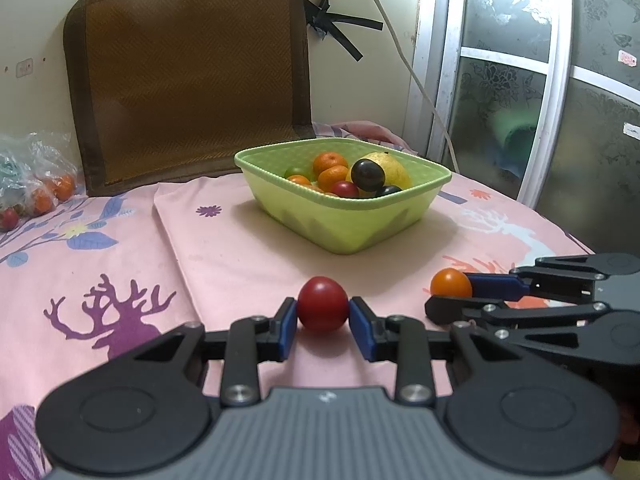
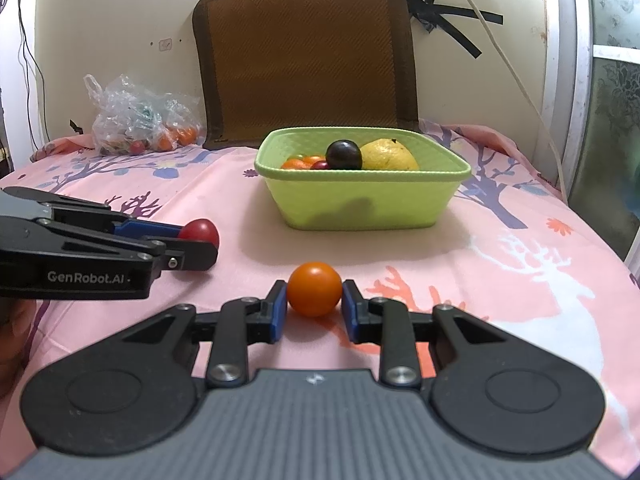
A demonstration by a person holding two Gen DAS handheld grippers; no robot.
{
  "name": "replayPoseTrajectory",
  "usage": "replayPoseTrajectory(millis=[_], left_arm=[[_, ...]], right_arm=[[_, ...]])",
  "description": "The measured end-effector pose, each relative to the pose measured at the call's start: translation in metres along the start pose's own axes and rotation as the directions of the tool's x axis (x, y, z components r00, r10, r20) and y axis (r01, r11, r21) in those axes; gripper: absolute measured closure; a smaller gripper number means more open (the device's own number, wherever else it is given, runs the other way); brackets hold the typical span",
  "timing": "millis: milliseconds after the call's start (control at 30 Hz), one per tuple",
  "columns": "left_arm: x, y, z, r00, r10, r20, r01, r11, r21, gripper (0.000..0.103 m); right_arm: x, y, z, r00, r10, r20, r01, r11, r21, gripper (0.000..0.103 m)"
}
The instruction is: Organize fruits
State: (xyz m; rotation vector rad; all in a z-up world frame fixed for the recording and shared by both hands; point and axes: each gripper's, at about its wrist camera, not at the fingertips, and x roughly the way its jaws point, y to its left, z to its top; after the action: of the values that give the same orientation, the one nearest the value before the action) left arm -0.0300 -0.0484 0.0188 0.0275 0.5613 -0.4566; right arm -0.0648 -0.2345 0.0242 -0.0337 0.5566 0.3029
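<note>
While most of the fruit already sits in the green basket (image 1: 340, 236) at mid-frame, two pieces remain outside it. The left hand-held gripper (image 1: 323, 314) is clamped on a red fruit (image 1: 322, 304) low in its view, and the right hand-held gripper (image 2: 314, 300) is clamped on an orange fruit (image 2: 314, 288), both just above or on the pink patterned cloth (image 1: 224, 248). Carrying these two to the basket looks like the remaining work. A plastic bag of fruit (image 2: 136, 120) lies at upper left, a brown mat (image 2: 304, 52) leans on the wall, and a frosted glass door (image 1: 560, 80) stands at right.
</note>
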Motion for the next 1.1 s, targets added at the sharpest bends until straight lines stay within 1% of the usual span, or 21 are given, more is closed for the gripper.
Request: replayPoseTrajectory(millis=[267,400,500,633,800,900,1000,1067,1100], left_arm=[[0.000,0.001,0.001,1.000,-0.005,0.000,0.005,1.000,-0.011,0.074],[-0.002,0.007,0.004,1.000,-0.031,0.003,0.031,0.999,-0.041,0.074],[-0.008,0.013,0.014,0.998,-0.056,0.026,0.057,0.996,-0.064,0.074],[-0.010,0.019,0.044,0.996,-0.056,0.076,0.060,0.997,-0.049,0.074],[0.012,0.025,0.082,0.995,-0.048,0.093,0.051,0.998,-0.026,0.073],[0.036,0.028,0.098,0.996,-0.057,0.063,0.059,0.998,-0.023,0.073],[0.061,0.031,0.108,0.997,-0.068,0.025,0.069,0.997,-0.031,0.073],[0.072,0.031,0.110,0.998,-0.058,0.007,0.058,0.998,-0.027,0.067],[0.076,0.030,0.112,0.999,-0.047,0.007,0.047,0.999,-0.024,0.061]], right_arm=[[0.000,-0.001,0.000,1.000,0.001,0.000,-0.001,1.000,0.001,0.071],[0.000,-0.001,0.000,1.000,0.002,0.003,-0.002,1.000,0.005,0.071],[-0.002,-0.005,0.003,1.000,0.008,0.022,-0.009,1.000,0.028,0.071],[-0.007,-0.008,0.018,0.997,0.011,0.080,-0.014,1.000,0.027,0.071],[0.000,-0.009,0.044,0.986,0.011,0.164,-0.010,1.000,-0.010,0.071],[0.014,-0.010,0.057,0.983,0.019,0.185,-0.014,1.000,-0.026,0.071],[0.030,-0.008,0.063,0.983,0.018,0.181,-0.010,0.999,-0.044,0.071],[0.043,-0.008,0.066,0.986,0.013,0.166,-0.005,0.999,-0.048,0.071],[0.047,-0.008,0.066,0.986,0.009,0.165,-0.001,0.999,-0.048,0.070]])
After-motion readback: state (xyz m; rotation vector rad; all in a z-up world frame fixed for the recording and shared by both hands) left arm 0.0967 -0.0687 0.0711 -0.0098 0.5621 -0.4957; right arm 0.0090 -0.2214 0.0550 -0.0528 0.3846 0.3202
